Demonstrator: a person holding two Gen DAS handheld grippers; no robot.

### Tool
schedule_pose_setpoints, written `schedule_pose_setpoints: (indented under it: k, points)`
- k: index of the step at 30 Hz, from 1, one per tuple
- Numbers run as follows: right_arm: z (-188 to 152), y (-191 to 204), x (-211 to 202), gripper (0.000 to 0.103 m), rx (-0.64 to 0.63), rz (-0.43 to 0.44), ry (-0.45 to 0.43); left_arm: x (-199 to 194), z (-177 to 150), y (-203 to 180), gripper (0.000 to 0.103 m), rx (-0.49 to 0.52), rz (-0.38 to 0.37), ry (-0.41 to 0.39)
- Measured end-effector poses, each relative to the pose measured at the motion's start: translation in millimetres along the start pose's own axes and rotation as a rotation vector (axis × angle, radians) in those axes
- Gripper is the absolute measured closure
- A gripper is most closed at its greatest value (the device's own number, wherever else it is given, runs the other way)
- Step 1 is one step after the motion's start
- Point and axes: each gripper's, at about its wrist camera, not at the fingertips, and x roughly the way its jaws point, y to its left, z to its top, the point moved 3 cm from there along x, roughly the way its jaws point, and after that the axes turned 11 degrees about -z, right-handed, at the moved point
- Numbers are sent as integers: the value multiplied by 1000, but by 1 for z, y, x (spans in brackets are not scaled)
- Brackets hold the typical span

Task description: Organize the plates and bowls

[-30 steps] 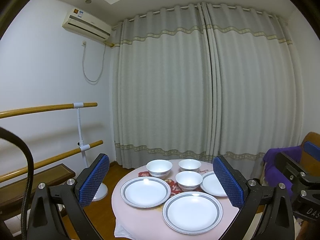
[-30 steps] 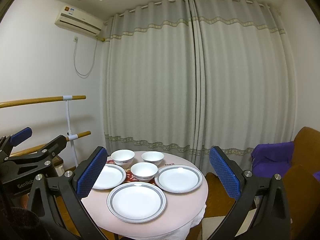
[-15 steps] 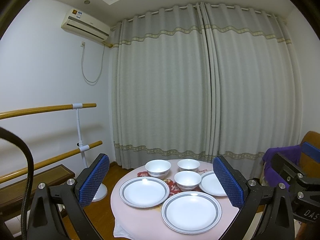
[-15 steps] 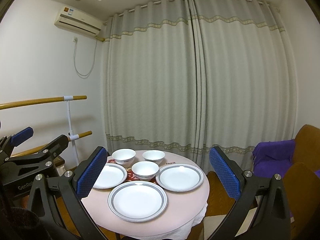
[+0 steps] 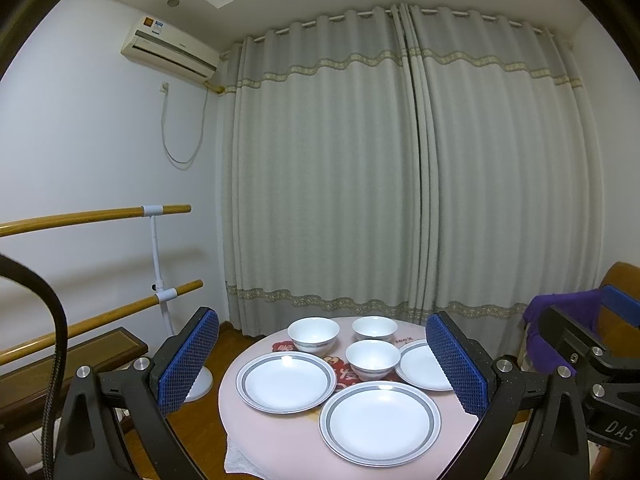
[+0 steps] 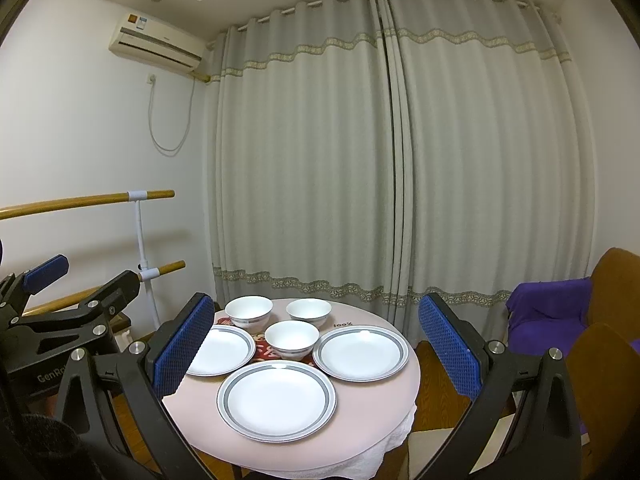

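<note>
Both views have crept nearer the round pink-clothed table [image 6: 384, 404], where three glossy grey-rimmed plates [image 6: 277, 399] ring three white bowls [image 6: 291, 339]; left gripper [image 5: 322, 364] and right gripper [image 6: 316, 350], blue mesh-textured pads [image 6: 182, 346], gape wide, empty.

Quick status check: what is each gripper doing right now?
Left gripper: open, holding nothing, above the table.
Right gripper: open, holding nothing, also short of the dishes.
</note>
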Motion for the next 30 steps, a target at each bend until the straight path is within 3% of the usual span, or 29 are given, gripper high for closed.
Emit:
schedule_pose_setpoints:
  k: [30]
  points:
    - [3, 6, 1, 0, -3, 42, 8, 0, 0, -2, 1, -7, 11, -11]
